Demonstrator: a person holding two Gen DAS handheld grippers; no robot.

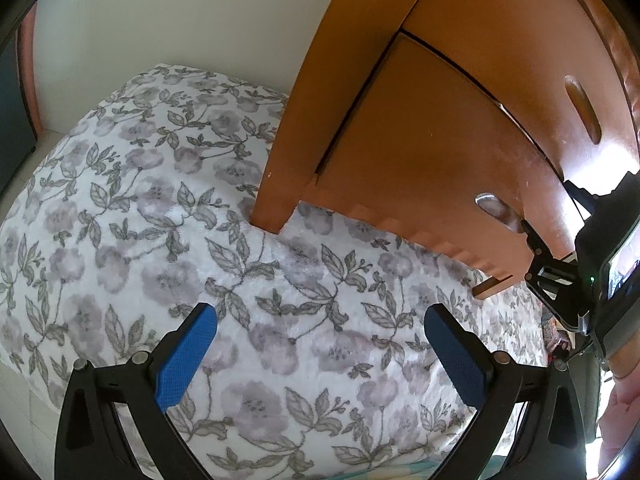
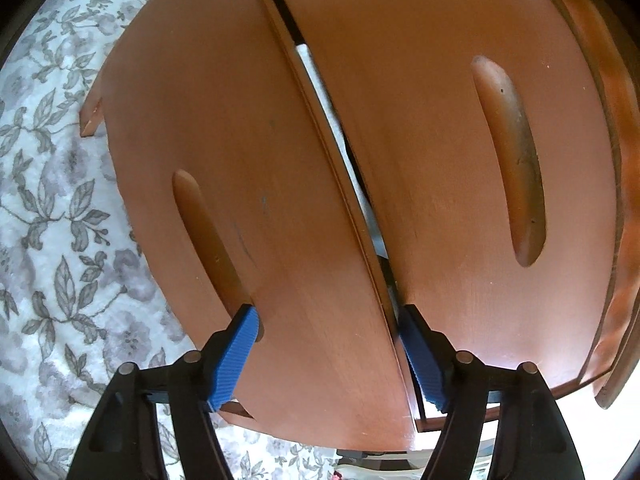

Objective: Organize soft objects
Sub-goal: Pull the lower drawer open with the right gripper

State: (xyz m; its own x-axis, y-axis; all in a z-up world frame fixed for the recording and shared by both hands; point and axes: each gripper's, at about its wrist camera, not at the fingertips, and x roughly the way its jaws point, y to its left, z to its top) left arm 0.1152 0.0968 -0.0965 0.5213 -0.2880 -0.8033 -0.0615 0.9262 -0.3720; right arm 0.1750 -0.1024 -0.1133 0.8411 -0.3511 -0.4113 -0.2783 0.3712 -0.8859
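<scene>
and here's the big floral blanket [image 1: 168, 216], a soft plush spread lying flat over what looks like a bed, reaching right up under the wooden cabinet [image 1: 440, 128]. that's the soft thing of the task, and it's lying loose, nobody holding it. the cabinet stands on top of it, one leg pressing into the fabric, so pulling it free looks awkward.

up to the cabinet doors now. the left door [image 2: 240, 160] stands slightly ajar from the right door [image 2: 440, 160], with a dark gap between them and something pale showing inside (too narrow a slit to say what). my guess: the cupboard is where the soft things go, so it has to be opened first.

the right hand-held gripper [image 2: 332, 352] is clamped onto the lower edge of that left door, one blue pad sitting at the bottom end of the door's grooved handle [image 2: 208, 240], the other tucked into the gap on the door's free edge. that grip makes sense for swinging the door outward.

the left hand-held gripper [image 1: 320, 352] hangs above the blanket, tilted downward, jaws spread wide and empty, seemingly waiting for its turn at the fabric.
</scene>
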